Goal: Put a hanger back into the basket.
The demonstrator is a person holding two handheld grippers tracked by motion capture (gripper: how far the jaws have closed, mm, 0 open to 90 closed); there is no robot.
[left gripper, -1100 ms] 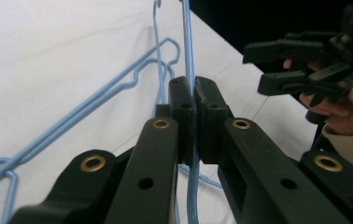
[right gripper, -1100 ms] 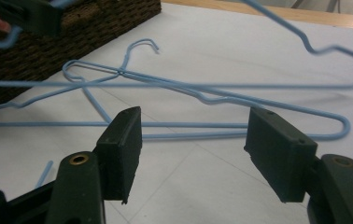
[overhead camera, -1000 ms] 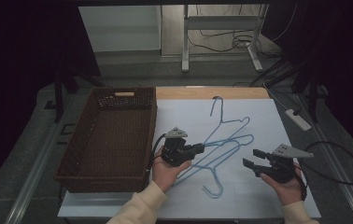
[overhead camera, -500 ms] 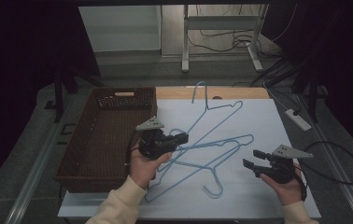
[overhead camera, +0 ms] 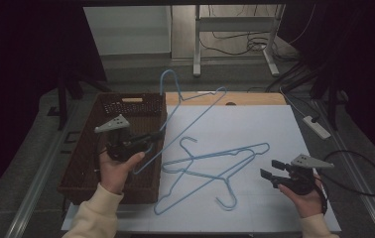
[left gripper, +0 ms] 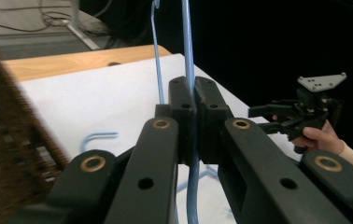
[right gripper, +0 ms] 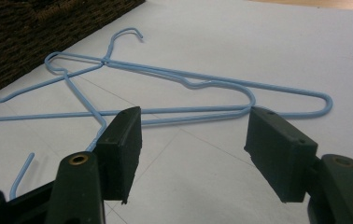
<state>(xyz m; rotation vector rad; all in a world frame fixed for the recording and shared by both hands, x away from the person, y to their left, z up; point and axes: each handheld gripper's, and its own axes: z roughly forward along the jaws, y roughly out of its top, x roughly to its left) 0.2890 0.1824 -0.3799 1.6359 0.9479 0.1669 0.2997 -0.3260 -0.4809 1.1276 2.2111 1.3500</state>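
left gripper (overhead camera: 148, 138) carried hanger (overhead camera: 190, 111) leftward, up over basket (overhead camera: 89, 163)

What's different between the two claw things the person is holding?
The left gripper is shut on a blue hanger, lifting it near the brown basket; the right gripper has its jaws wide open and holds nothing. The left is raised and further from the person; the right sits low, close to the white table. Both are black, hand-held, with a grey plate on top.

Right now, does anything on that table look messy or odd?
Somewhat: two light blue wire hangers lie crossed over each other on the white table, not stacked neatly. A third blue hanger hangs tilted in the left claw.
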